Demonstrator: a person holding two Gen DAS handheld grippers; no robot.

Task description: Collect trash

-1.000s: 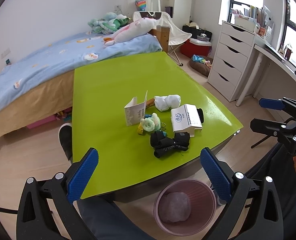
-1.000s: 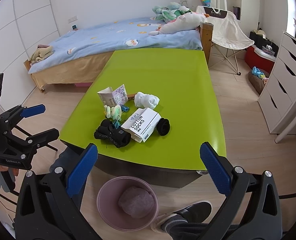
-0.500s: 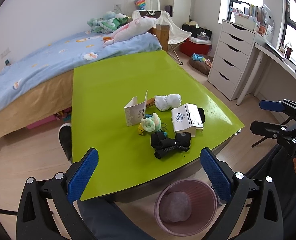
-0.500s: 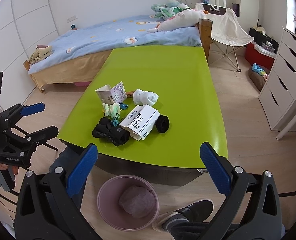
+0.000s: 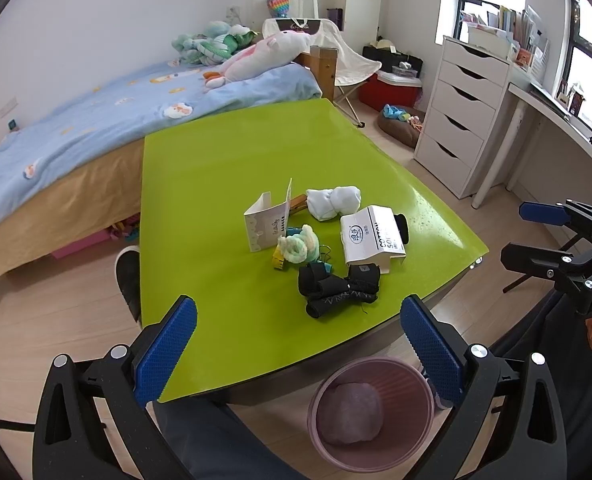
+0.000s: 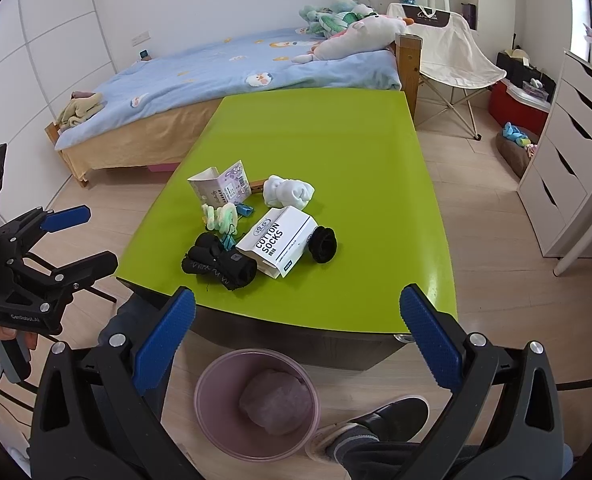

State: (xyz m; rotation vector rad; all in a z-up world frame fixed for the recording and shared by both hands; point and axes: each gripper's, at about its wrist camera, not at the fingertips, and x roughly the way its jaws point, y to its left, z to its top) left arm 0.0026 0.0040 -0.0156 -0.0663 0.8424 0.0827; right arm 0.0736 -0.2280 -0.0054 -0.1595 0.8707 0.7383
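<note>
On the green table (image 5: 216,184), toward its near edge, lies a small heap: a white box printed COTTON SOCKS (image 6: 278,240), an open cardboard sleeve (image 6: 220,186) behind it, black rolled socks (image 6: 218,266), a white sock bundle (image 6: 288,192), a pastel fluffy piece (image 5: 297,245) and a small black roll (image 6: 323,244). Below the table's near edge stands the pink bin (image 6: 220,412), something pale crumpled in it. The left gripper (image 5: 296,344) and right gripper (image 6: 296,336) both hang short of the table, jaws spread wide, empty. Packaging looks the likeliest trash, so I would go for the sleeve or box first, pinching a free edge clear of the socks. What lies under the fluffy piece is hard to make out; clips, perhaps.
</note>
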